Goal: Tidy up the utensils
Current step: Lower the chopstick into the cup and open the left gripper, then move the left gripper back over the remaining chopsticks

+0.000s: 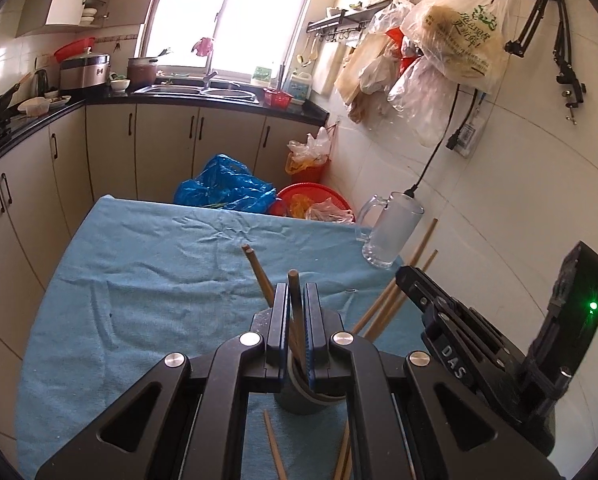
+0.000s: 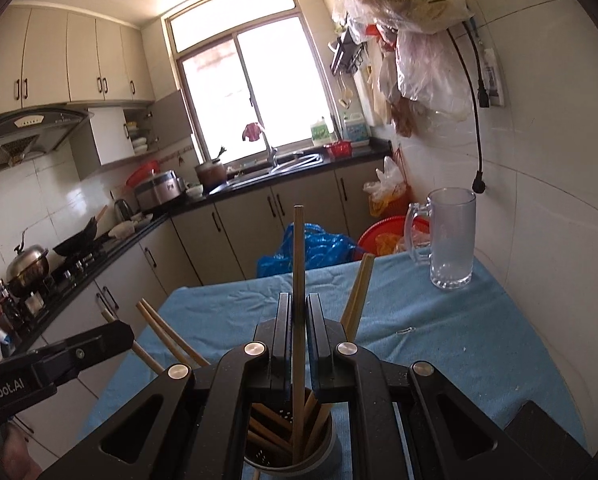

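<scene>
Blue-clothed table (image 2: 439,344): both grippers, left (image 1: 297,304) and right (image 2: 298,316), each clamp one chopstick over the holder (image 2: 291,452); tilted release risks tipping it.

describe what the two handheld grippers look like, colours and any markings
Both are matte black. The left gripper and right gripper have flat paired fingers with blue inner pads and round silver pivot bolts on angular linkage arms. The right one's body carries white "DAS" lettering and a green light; the left's shows white "nRobot.AI".
</scene>
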Demonstrator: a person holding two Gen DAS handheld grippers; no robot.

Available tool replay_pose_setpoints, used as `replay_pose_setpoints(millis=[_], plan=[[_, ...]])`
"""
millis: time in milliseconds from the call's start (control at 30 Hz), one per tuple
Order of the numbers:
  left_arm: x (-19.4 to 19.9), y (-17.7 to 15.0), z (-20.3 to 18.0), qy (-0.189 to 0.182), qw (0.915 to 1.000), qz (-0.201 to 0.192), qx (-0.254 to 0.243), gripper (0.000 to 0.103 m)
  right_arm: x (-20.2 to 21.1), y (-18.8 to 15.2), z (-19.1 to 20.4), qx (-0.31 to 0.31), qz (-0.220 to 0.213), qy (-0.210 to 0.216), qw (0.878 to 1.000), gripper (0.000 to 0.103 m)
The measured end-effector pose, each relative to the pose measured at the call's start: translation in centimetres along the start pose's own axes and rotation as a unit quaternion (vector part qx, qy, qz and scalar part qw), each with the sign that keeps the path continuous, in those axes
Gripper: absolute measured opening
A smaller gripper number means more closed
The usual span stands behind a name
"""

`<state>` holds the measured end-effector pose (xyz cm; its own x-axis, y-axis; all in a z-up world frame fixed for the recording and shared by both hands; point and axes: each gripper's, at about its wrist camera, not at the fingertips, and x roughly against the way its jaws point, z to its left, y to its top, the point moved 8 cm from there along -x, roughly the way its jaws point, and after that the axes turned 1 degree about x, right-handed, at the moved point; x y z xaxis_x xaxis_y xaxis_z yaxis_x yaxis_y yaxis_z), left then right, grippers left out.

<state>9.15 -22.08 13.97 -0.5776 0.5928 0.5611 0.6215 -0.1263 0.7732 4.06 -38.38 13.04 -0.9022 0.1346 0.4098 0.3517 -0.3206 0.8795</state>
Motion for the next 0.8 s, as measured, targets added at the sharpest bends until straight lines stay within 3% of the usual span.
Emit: replay_pose_setpoints(millis=[133,233,433,533,667,800], plan=[[0.0,0.4,0.3,0.003,1.0,-0.001,0.006,0.009,0.7,0.3,0.0,0.002,-0.004,-0.001,1.0,0.008],[0.7,0.6,0.5,0.004,0.9999,-0.01,0.011,0.025,2.1,1.0,-0.1,0.002,-0.017,-0.002,1.0,0.016],[3.5,0.6,0.8,0.007,0.9994,-0.032,0.011,0.026,5.6,1.2,-1.3,-0.019,-0.027,-0.003,0.999,0.019],[5.0,-0.3,1.4,0.015,0.9991,-0.04,0.01,0.032,7.5,-0.2,-2.1,-0.03,-0.018,0.002,0.999,0.022],[6.4,-3.6,3.4,0.035,0.9986,-0.032,0.023,0.034,9.1,-3.7,-3.1,-0.043,0.01,0.001,0.999,0.022],[6.0,-9.7,5.1,0.059,0.9981,0.009,0.019,0.034,9.4,-8.3,-4.3,-0.061,0.053,-0.005,0.997,0.022]])
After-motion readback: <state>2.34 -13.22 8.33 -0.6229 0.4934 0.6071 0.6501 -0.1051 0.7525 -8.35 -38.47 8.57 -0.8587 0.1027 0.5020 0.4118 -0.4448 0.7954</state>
